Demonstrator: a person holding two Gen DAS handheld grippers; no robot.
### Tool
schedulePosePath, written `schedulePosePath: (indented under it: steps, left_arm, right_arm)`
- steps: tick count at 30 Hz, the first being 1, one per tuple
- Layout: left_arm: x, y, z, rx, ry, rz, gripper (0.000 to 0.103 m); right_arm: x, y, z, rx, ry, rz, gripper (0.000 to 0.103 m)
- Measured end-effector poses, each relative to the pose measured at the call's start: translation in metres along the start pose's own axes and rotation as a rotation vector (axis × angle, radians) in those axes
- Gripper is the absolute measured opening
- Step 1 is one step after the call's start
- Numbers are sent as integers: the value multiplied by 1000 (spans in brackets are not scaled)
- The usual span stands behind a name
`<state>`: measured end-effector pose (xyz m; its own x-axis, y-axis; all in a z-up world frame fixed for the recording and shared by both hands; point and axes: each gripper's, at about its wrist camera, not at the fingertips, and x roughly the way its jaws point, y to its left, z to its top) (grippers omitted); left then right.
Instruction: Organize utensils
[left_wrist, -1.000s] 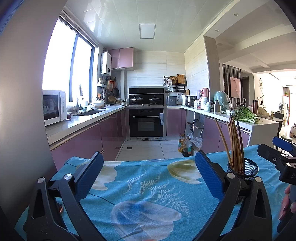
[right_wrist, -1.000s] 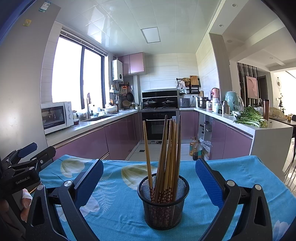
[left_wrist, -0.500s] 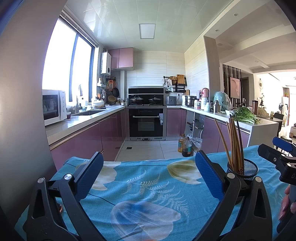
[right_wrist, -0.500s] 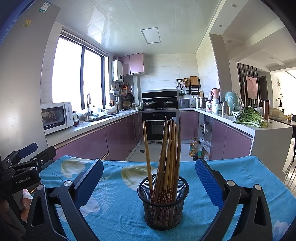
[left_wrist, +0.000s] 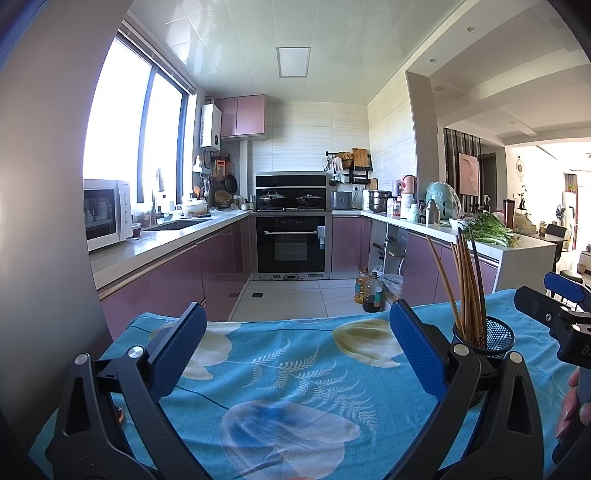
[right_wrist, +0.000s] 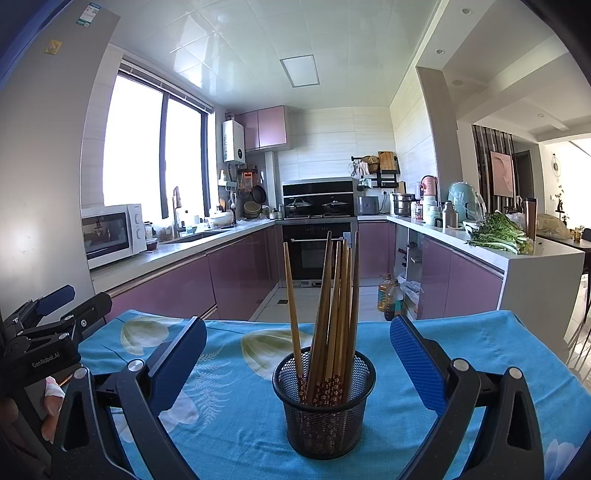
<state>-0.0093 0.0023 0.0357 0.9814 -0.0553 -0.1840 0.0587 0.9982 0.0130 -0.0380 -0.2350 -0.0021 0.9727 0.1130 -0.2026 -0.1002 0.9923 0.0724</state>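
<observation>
Light, stiff, slippery-looking chopsticks (right_wrist: 334, 314) stand in a mesh cup (right_wrist: 325, 402); both the right gripper (right_wrist: 297, 363) before it and the left gripper (left_wrist: 297, 345) beside it gape wide, empty; upper shafts look best to pinch.

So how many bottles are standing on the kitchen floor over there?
2. A yellowish bottle and a darker bottle stand side by side on the tiled floor, at the foot of the right-hand counter. Others may be hidden behind them.

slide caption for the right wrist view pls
Open right gripper facing a mesh holder of chopsticks on a floral tablecloth.
</observation>
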Motion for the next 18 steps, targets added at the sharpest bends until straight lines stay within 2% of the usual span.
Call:
schedulePosePath:
  steps: [18]
  left_arm:
    - [1,-2,-2,-2,3,-3,98]
  right_arm:
    - [1,0,0,0,0,-2,96]
